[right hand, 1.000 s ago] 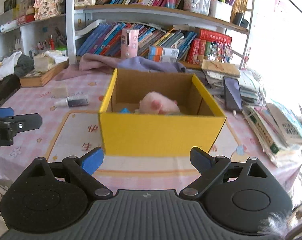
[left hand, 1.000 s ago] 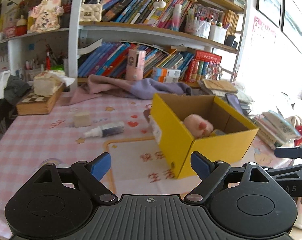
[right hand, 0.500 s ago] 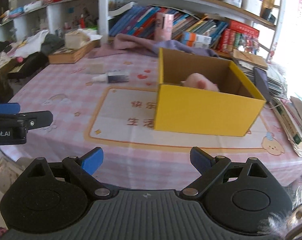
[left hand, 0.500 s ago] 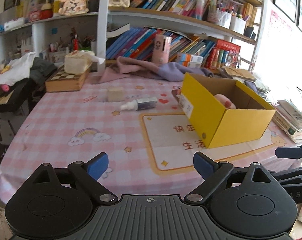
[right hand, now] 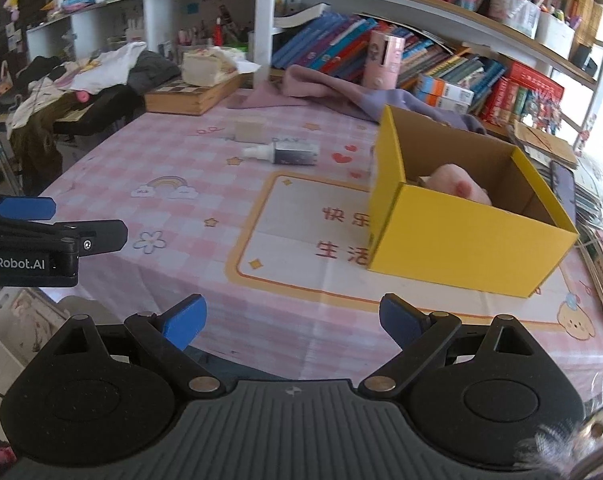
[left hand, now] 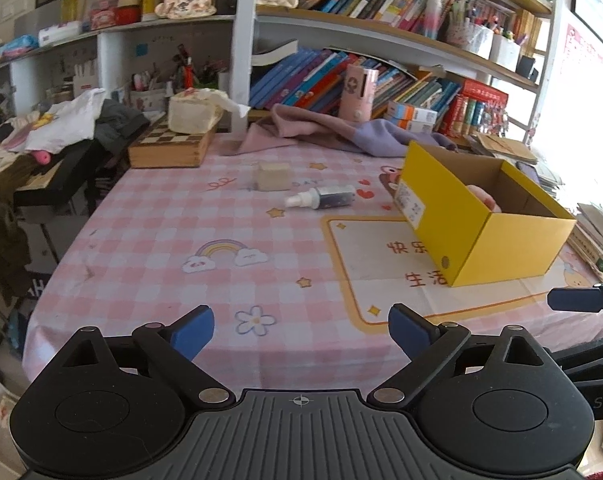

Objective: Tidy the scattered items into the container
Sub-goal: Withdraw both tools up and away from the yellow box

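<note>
A yellow cardboard box [left hand: 497, 246] [right hand: 465, 248] stands open on the pink checked tablecloth, right of centre, with a pink soft toy [right hand: 459, 186] inside. A small spray bottle [left hand: 321, 199] [right hand: 283, 155] lies on its side left of the box. A beige cube [left hand: 272, 176] [right hand: 248, 131] sits just behind the bottle. My left gripper [left hand: 301, 330] is open and empty above the table's near edge. My right gripper [right hand: 291, 320] is open and empty, also at the near edge, in front of the box.
A wooden chess box [left hand: 169, 148] with a tissue pack sits at the back left. A purple cloth [left hand: 325, 130] lies along the back under bookshelves. Stacked books [left hand: 599, 240] lie right of the box. A chair with clothes [left hand: 61, 136] stands left of the table.
Both grippers have drawn back from the box toward the table's near edge, so more of the tablecloth shows. Both stay open. The bottle, cube and box have not moved.
</note>
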Demonstrator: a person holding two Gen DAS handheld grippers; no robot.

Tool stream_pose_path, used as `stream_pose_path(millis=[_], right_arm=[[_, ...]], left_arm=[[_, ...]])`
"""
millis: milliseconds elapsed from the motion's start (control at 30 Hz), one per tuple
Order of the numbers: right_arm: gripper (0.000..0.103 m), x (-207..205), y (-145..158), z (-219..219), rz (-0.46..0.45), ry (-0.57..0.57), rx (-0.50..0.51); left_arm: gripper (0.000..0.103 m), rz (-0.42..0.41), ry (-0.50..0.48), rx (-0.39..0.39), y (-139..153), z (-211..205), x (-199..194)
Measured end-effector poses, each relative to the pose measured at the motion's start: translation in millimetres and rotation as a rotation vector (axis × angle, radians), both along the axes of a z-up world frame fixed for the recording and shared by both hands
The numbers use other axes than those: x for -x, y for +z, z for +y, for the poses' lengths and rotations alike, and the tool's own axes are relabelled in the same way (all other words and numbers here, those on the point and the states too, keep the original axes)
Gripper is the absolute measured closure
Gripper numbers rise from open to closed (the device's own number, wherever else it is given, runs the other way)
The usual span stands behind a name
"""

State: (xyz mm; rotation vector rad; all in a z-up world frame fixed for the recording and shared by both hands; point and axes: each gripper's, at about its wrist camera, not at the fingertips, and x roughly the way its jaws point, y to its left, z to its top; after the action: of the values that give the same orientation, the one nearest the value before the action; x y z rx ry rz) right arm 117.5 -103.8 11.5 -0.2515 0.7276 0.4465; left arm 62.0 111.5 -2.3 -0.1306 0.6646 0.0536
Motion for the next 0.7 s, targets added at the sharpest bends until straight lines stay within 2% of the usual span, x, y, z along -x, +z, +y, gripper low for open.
stream_pose_path(millis=[333, 700], right_arm=[[0.009, -0.1, 0.6, 24.7, 0.001, 0.095, 0.019], [0.009, -24.2, -3.9, 45.8, 0.008, 0.152, 0.003]], left_arm=[[0.007, 0.003, 0.045, 0.01, -0.2, 15.4, 1.4], [0.007, 0.013, 0.075, -0.021, -2.4, 26.4, -14.5]])
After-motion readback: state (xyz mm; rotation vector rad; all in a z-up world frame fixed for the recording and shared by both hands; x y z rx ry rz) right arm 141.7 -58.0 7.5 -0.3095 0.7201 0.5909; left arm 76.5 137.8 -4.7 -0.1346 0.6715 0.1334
